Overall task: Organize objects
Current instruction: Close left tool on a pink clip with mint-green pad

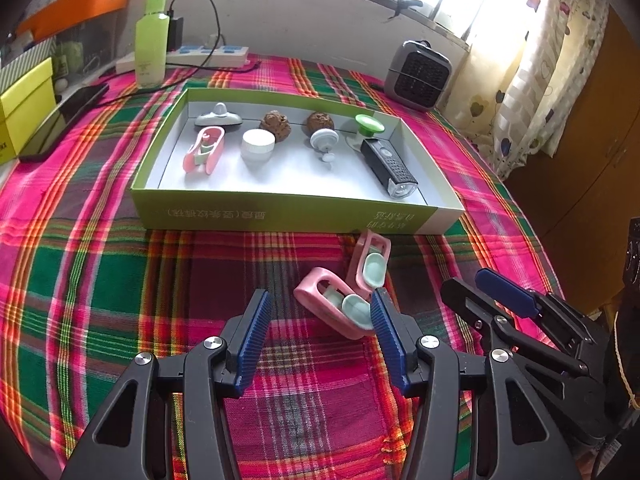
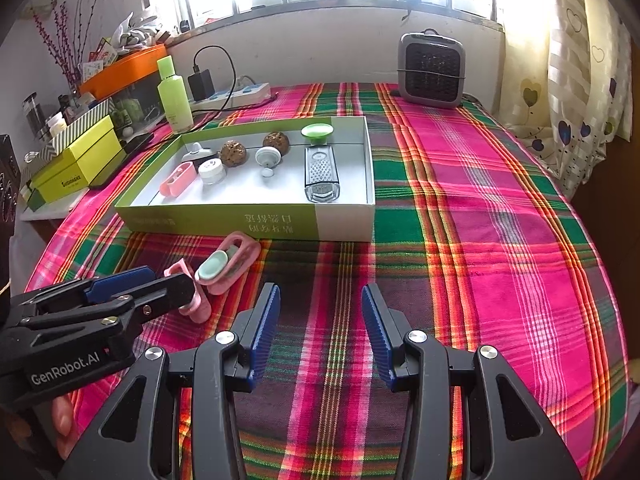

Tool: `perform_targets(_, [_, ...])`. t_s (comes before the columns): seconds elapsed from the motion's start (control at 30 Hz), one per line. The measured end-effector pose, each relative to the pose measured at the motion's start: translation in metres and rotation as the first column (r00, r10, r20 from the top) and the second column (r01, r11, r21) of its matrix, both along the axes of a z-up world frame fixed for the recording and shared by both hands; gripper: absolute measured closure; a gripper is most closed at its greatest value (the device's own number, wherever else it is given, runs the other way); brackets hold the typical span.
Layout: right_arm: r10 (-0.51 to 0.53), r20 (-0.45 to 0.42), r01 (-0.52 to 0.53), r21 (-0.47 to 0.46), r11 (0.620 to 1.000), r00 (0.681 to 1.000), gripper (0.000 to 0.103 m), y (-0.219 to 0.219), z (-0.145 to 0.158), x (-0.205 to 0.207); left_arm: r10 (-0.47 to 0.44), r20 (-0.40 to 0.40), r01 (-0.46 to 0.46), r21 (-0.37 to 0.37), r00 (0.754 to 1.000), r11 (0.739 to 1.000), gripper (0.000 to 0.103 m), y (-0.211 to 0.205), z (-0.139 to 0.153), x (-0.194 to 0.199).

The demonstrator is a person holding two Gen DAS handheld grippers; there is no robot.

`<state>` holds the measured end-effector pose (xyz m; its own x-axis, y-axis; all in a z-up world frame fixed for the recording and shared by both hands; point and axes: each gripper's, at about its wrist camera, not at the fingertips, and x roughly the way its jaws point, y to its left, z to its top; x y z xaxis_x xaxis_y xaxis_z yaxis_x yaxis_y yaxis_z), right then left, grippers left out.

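Left gripper (image 1: 320,312): jaws parted, nothing gripped. The near pink clip (image 1: 334,306) lies on the plaid cloth (image 1: 120,280) between the fingertips, close against the right-hand pad; contact cannot be confirmed.

A second pink clip (image 1: 370,262) is seen just beyond it, close to the front wall of the green box (image 1: 280,212).

Right gripper (image 2: 320,312): jaws parted, empty, held over bare cloth beside the left one.

Inside the box are laid a third pink clip (image 1: 204,150), a white jar (image 1: 257,146), two brown balls (image 1: 273,121), a black flashlight (image 1: 388,168), a green-topped knob (image 1: 369,124) and small grey-white pieces.
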<state>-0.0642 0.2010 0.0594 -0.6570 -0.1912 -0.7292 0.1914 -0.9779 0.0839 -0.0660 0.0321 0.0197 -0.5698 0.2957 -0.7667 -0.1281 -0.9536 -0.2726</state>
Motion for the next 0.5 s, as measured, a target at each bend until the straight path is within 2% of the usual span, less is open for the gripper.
perform_targets(0.17, [0.002,0.002,-0.002,-0.001,1.000,1.000,0.059,-0.001,0.000,0.000,-0.006,0.010,0.006,-0.024,1.000,1.000,0.052,0.002,0.002,0.002])
perform_targets(0.27, [0.022,0.020,-0.021,-0.020,1.000,1.000,0.059,-0.003,-0.003,0.000,-0.007,0.016,0.008,-0.012,1.000,1.000,0.052,-0.001,0.001,0.006])
perform_targets(0.33, [0.040,0.027,-0.040,-0.024,0.999,0.999,0.059,-0.006,-0.004,0.000,0.009,0.006,-0.009,-0.032,1.000,0.999,0.052,-0.005,0.002,0.008])
perform_targets(0.5, [0.094,0.048,-0.094,-0.020,0.995,0.994,0.059,-0.019,-0.010,0.002,0.054,0.000,-0.054,-0.010,0.999,0.999,0.052,-0.024,0.005,0.012])
